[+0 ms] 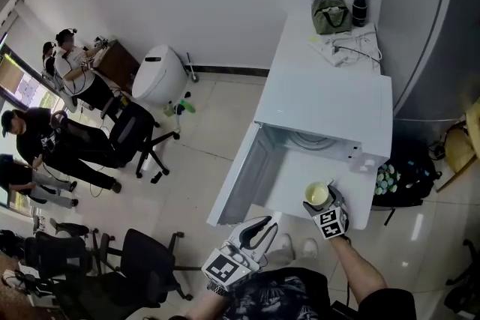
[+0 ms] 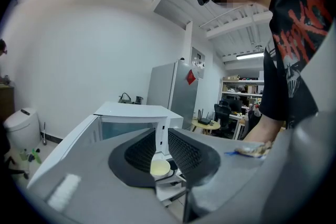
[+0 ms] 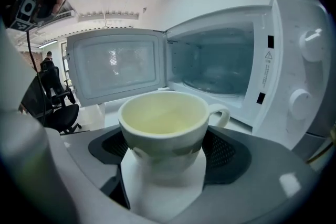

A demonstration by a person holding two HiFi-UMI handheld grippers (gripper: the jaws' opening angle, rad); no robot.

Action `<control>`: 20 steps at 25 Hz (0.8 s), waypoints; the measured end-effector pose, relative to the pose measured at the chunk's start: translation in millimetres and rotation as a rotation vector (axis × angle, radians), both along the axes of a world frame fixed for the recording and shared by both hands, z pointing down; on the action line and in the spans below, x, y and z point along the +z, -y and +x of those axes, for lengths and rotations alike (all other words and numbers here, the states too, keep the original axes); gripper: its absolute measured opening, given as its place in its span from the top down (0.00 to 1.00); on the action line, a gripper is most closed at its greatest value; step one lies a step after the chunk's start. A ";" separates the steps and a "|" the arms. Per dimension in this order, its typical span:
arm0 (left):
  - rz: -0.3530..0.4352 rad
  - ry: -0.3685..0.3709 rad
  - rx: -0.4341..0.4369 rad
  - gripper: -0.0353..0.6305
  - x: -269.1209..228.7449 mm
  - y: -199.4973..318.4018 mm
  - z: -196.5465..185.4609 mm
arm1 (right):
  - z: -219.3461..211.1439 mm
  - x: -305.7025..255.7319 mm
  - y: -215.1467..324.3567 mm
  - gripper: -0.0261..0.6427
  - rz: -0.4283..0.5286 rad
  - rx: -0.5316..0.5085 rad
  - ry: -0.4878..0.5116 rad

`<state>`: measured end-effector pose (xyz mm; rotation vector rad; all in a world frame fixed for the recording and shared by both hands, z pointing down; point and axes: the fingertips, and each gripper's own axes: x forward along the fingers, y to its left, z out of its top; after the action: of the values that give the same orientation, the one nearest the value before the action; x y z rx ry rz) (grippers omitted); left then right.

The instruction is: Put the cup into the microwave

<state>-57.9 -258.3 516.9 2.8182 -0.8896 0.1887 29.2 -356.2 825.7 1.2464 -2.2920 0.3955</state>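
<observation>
A pale cup (image 3: 165, 123) with a yellowish inside sits upright between the pads of my right gripper (image 3: 165, 152), which is shut on it, handle to the right. It hangs just in front of the white microwave (image 1: 322, 116), whose door (image 1: 240, 176) is swung open to the left. The cavity (image 3: 220, 68) with its glass plate lies straight ahead. From the head view the cup (image 1: 317, 195) is by the microwave's front right corner. My left gripper (image 1: 259, 230) hovers lower left, open, with nothing between its jaws. In the left gripper view the cup (image 2: 159, 167) shows beyond them.
Behind the microwave on the white counter are a green bag (image 1: 330, 13), a black bottle (image 1: 361, 5) and cables (image 1: 349, 49). A grey fridge (image 1: 442, 34) stands right. Office chairs (image 1: 139, 131), a white bin (image 1: 159, 73) and seated people fill the left floor.
</observation>
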 end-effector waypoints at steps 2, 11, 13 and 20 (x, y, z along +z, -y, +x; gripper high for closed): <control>0.001 -0.012 -0.009 0.83 -2.0 1.2 -1.9 | -2.1 -18.2 -4.1 0.31 0.029 -0.009 0.014; 0.009 -0.061 -0.062 0.83 -5.5 2.8 -13.2 | -5.5 -98.2 52.6 0.31 0.113 -0.015 0.102; 0.014 -0.067 -0.082 0.83 -7.3 3.7 -18.9 | -7.8 -96.7 74.6 0.31 0.102 -0.010 0.098; -0.022 -0.084 -0.165 0.83 -11.2 -1.1 -44.6 | -7.4 -58.1 172.6 0.31 0.074 0.094 0.048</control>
<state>-102.5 -257.2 505.7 2.6938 -1.0875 0.0557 21.8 -528.8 767.6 1.3989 -2.3128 0.3807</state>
